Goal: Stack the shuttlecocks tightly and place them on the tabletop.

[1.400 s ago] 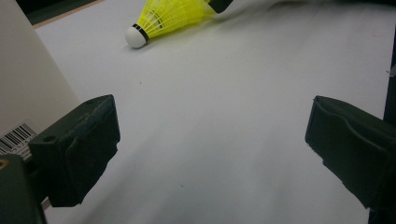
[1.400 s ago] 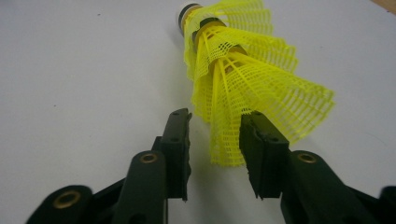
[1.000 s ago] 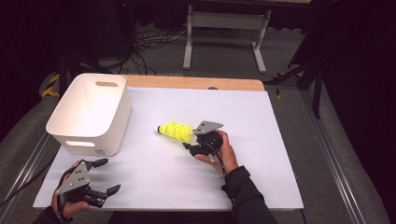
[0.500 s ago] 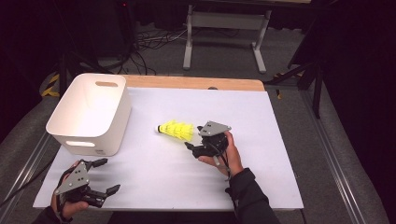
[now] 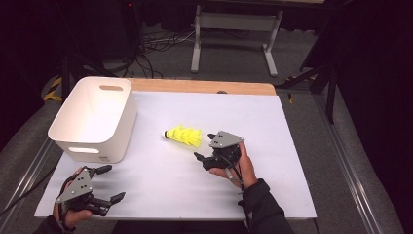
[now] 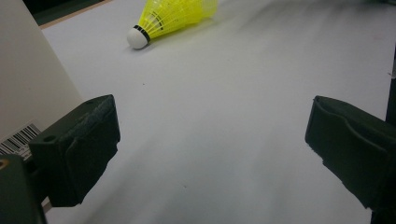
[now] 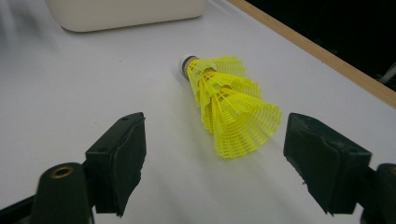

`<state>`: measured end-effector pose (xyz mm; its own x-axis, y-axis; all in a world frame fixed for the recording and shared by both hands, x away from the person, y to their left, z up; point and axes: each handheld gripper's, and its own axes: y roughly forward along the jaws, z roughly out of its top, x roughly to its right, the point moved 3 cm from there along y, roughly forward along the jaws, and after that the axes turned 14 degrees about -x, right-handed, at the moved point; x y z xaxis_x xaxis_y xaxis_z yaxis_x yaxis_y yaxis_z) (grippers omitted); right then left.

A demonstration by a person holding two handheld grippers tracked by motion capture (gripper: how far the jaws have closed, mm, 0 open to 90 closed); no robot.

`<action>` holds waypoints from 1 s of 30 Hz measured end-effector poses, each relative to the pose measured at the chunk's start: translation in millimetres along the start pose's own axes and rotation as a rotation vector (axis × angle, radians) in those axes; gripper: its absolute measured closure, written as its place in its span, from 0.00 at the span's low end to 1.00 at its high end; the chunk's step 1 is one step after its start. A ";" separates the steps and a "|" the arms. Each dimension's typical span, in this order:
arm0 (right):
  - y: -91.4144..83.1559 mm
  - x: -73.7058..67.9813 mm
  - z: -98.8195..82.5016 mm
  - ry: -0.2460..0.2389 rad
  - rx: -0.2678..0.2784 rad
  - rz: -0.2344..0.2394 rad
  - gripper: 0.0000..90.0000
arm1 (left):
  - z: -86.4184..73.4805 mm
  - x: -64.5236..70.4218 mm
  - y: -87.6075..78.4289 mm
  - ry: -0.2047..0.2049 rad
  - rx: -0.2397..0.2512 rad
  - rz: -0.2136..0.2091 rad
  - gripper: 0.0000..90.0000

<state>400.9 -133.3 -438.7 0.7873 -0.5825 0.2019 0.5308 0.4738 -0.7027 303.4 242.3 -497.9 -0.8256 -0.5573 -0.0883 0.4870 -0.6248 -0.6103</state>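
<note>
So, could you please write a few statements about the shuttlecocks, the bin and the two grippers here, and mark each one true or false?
1. The yellow shuttlecocks lie on their side on the white table. True.
2. The right gripper is clamped on the shuttlecocks. False: its jaws have just been opening and stand apart, clear of them.
3. The shuttlecocks are inside the white bin. False: they lie on the table beside it.
4. The left gripper is open with nothing between its jaws. True.
</note>
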 end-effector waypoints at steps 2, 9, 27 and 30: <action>-2.2 -1.0 -1.7 -0.005 0.003 -0.008 0.24 | -0.1 0.0 -0.2 0.001 0.005 0.000 0.04; -13.2 -4.0 -9.3 -0.015 0.021 -0.025 0.23 | 0.2 -0.3 -1.0 0.002 0.007 -0.001 0.04; -32.4 -8.7 -41.9 -0.001 0.031 -0.044 0.22 | 0.1 0.3 -0.6 0.000 0.009 -0.002 0.04; -32.6 -10.5 -47.6 0.000 0.024 -0.037 0.21 | 0.4 0.9 -0.5 0.004 0.008 0.000 0.04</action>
<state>360.4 -174.1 -450.4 0.7672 -0.5998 0.2273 0.5666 0.4678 -0.6783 302.6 241.8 -497.4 -0.8266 -0.5553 -0.0916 0.4896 -0.6290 -0.6039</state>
